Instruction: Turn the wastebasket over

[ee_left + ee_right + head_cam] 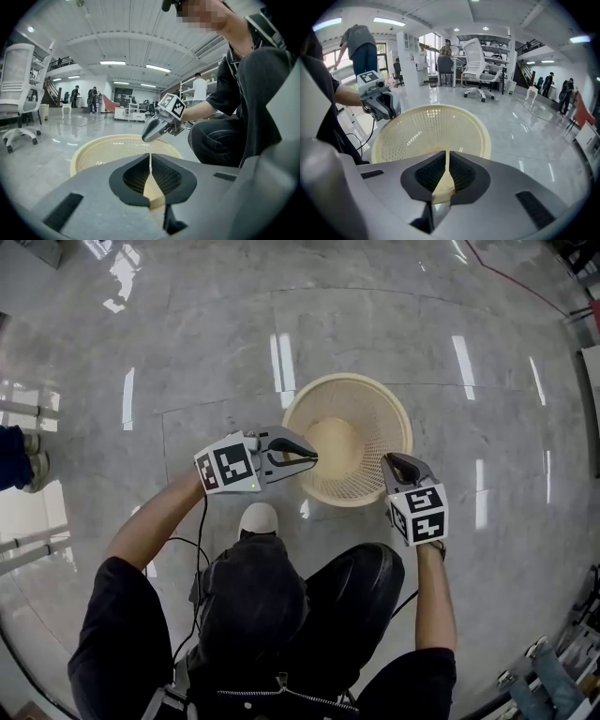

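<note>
**Both grippers on the rim, basket upright**

- The wastebasket (370,413) stands mouth-up on the polished floor (187,352), just in front of my knees. It looks empty. Cream plastic, round, tapering to a smaller base, walls perforated like a lattice.
- Left gripper (305,454): jaws drawn in narrow on the left side of the rim. In its own view a thin cream strip of the wall is pinched between the pads (136,176).
- Right gripper (398,465): the same on the near right side, pads closed to a slim gap with the basket wall filling it (447,164).
- The two holds sit roughly across the mouth from each other, right a little nearer to me.

Handling, my read:
- Light. Thin, open-work plastic with nothing inside, so little load on either grip.
- The wall probably flexes. A pinch on the lattice alone could bow it inward, whereas the rolled rim looks the stiffest part and the right place to hold.
- Smooth plastic against the pads may slip as the basket rotates, so I would want the rim seated deep in the jaws, not at the tips.
- Not fragile in the breakable sense, though the fine ribs could crack under a hard squeeze.
- The glossy floor offers little friction, so the basket could skate if tipped on its base edge. Lifting it clear first seems safer.
</note>
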`<state>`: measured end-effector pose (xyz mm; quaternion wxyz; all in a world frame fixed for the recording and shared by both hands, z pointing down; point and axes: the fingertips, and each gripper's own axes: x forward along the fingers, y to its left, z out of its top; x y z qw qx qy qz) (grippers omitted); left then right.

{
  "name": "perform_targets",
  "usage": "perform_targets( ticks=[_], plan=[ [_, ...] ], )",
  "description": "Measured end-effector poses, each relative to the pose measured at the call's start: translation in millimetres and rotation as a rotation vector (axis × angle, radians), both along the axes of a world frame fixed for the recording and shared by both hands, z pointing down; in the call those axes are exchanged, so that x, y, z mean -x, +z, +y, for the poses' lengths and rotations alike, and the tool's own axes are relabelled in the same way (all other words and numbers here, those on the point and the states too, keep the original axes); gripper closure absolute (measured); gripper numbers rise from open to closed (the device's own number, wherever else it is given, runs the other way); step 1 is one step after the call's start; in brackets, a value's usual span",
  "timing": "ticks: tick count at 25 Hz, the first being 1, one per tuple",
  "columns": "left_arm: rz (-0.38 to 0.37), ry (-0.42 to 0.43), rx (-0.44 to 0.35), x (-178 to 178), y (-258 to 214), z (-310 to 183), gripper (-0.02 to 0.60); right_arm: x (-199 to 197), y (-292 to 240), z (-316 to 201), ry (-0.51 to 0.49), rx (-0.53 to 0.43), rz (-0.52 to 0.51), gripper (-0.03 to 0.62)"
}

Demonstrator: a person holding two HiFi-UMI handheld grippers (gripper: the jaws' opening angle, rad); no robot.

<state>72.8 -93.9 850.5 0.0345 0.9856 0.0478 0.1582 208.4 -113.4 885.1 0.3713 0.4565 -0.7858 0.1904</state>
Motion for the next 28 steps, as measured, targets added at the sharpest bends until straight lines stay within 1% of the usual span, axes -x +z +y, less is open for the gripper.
perform_targets(
  ticks=[2,4,6,8,11,13,15,17,19,22,25,28],
  plan=[
    [0.002,-0.003,0.013,0,0,-1,0.566,0,3,1,0.003,0.002,-0.007,0.565],
    [0.025,-0.03,0.036,1,-4,-4,0.566,-1,-1,1,0.01,-0.024,0.005,0.565],
    [0.071,-0.098,0.041,2,-20,-16,0.566,-1,-17,-3,0.024,-0.067,-0.011,0.565],
    [0.13,-0.209,0.014,5,-55,-37,0.566,5,-50,-10,0.043,-0.116,-0.071,0.565],
    [0.194,-0.389,-0.041,12,-129,-62,0.566,14,-122,-14,0.113,-0.181,-0.132,0.569],
    [0.204,-0.462,-0.072,14,-188,-64,0.566,20,-180,-12,0.165,-0.227,-0.143,0.577],
    [0.192,-0.498,-0.097,14,-254,-58,0.566,27,-248,-6,0.197,-0.266,-0.163,0.58],
    [0.169,-0.512,-0.1,15,-321,-47,0.566,33,-320,4,0.225,-0.288,-0.179,0.58],
    [0.162,-0.53,-0.07,21,-388,-38,0.566,42,-390,11,0.258,-0.299,-0.196,0.58],
    [0.157,-0.574,-0.006,27,-478,-8,0.566,49,-484,38,0.304,-0.299,-0.224,0.58],
    [0.138,-0.618,0.013,25,-555,25,0.567,52,-564,67,0.337,-0.292,-0.262,0.58],
    [0.126,-0.657,0.023,30,-618,67,0.568,65,-629,104,0.34,-0.286,-0.3,0.58]
  ],
)
